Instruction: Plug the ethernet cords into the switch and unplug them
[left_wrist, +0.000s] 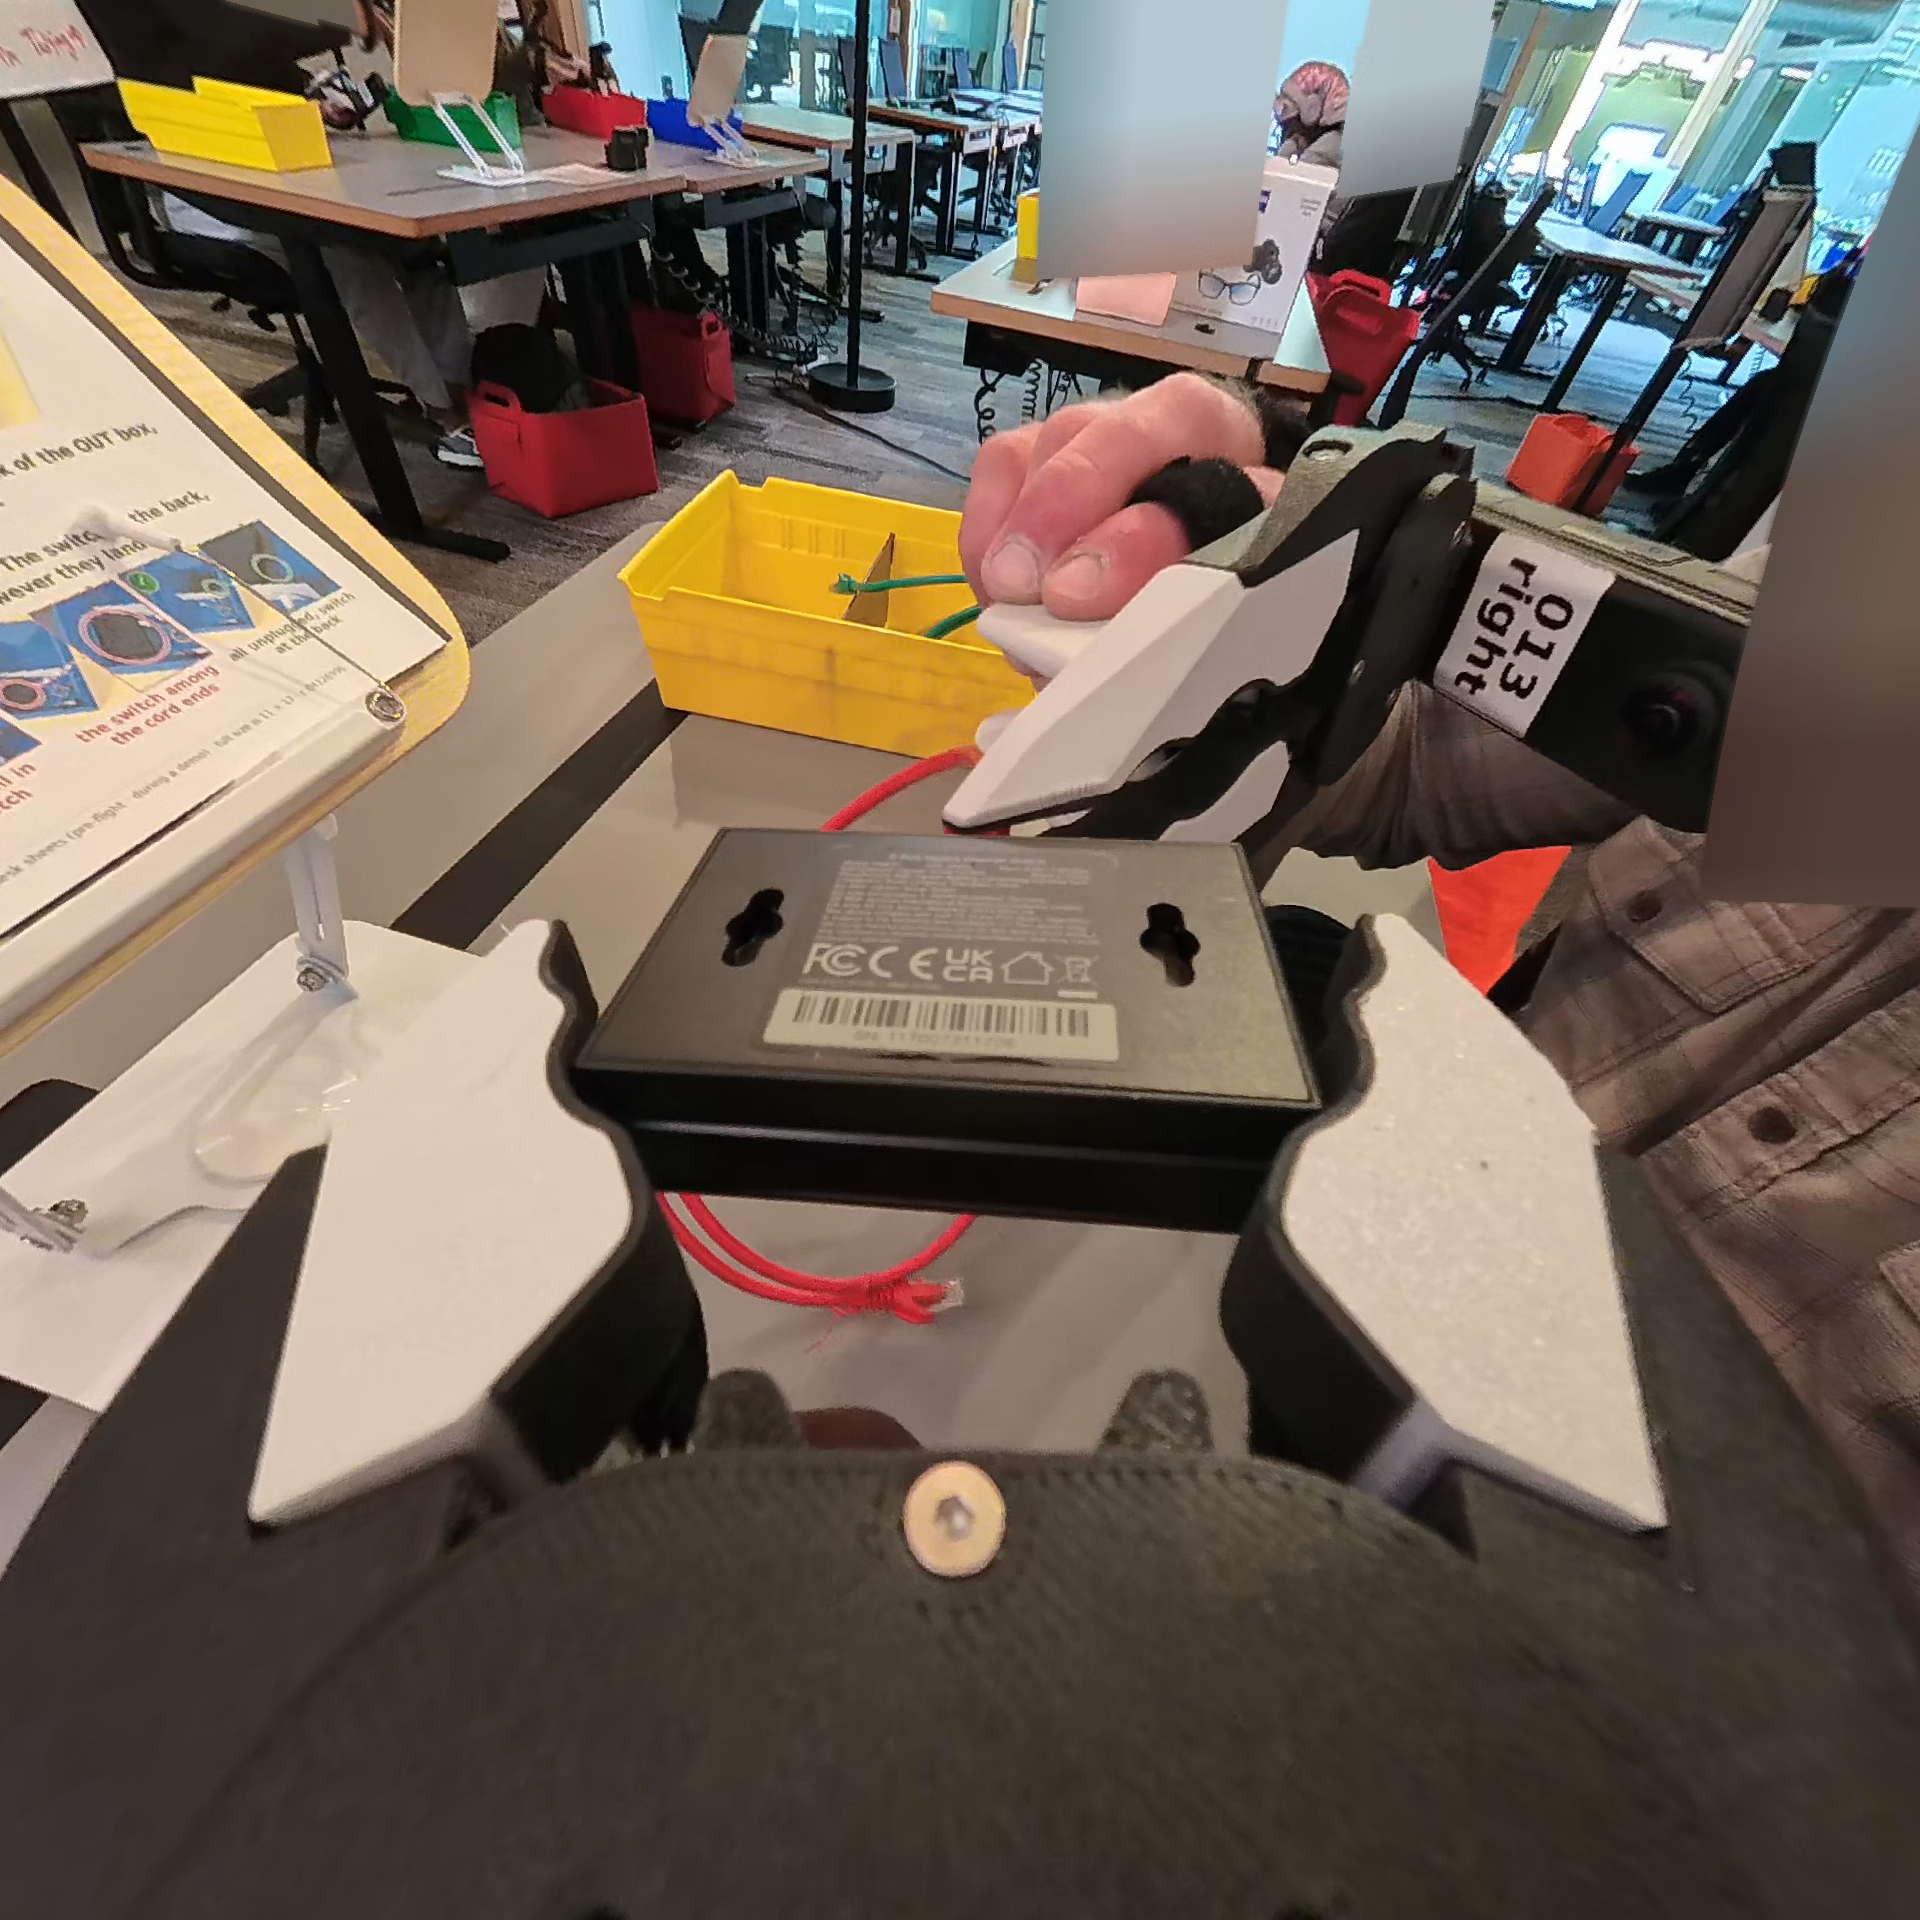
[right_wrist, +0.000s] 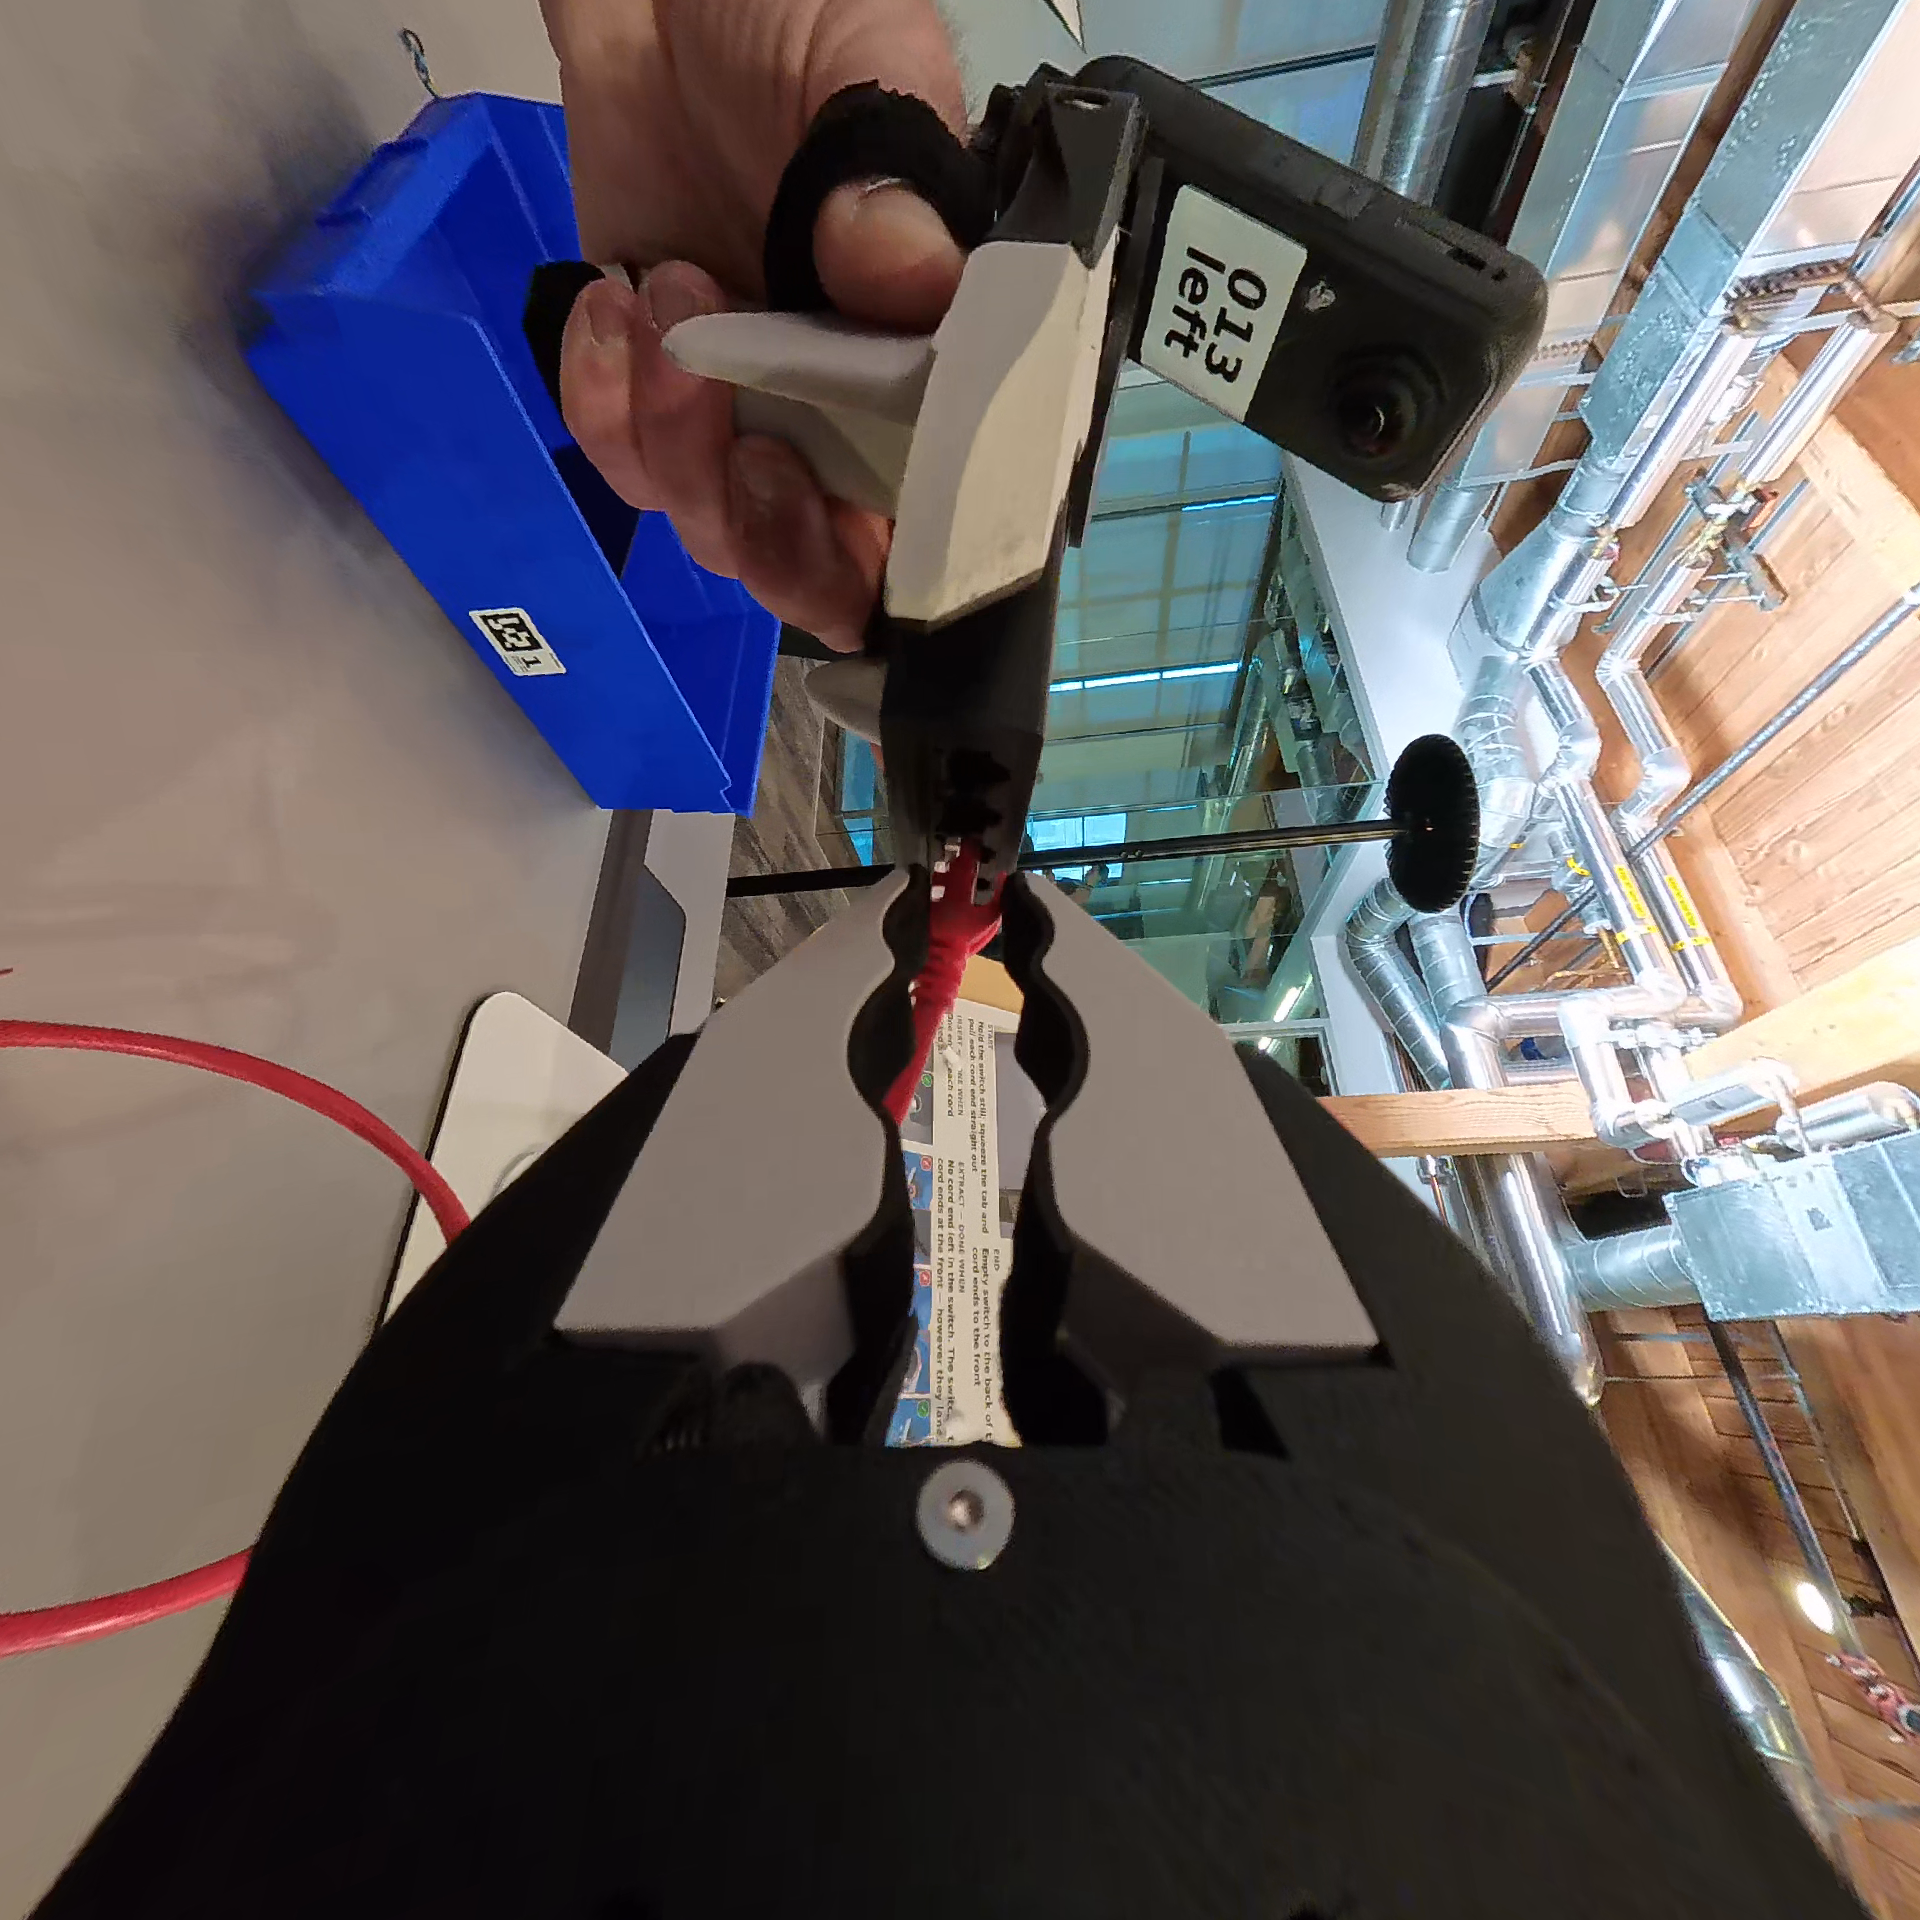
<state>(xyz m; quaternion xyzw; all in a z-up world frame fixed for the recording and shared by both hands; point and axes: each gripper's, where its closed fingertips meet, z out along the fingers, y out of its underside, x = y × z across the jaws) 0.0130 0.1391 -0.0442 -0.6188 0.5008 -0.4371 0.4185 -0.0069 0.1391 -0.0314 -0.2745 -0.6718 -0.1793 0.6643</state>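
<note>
My left gripper (left_wrist: 966, 935) is shut on the black switch (left_wrist: 951, 997) and holds it above the table with its labelled underside up. My right gripper (left_wrist: 966, 810) meets the switch's far edge. In the right wrist view my right gripper (right_wrist: 961, 894) is shut on a red cord's plug (right_wrist: 951, 940), whose tip is at the switch's port side (right_wrist: 966, 800). I cannot tell if the plug is seated. The red cord (right_wrist: 208, 1070) trails over the table. Its other loose end (left_wrist: 920, 1299) lies under the switch.
A yellow bin (left_wrist: 831, 665) holding a green cord (left_wrist: 914, 584) stands behind the switch. A blue bin (right_wrist: 468, 436) sits on the table. An instruction sheet on a stand (left_wrist: 156, 623) is at the left, its white base (left_wrist: 395, 997) beside my left finger. The grippers are tip to tip, or close to it.
</note>
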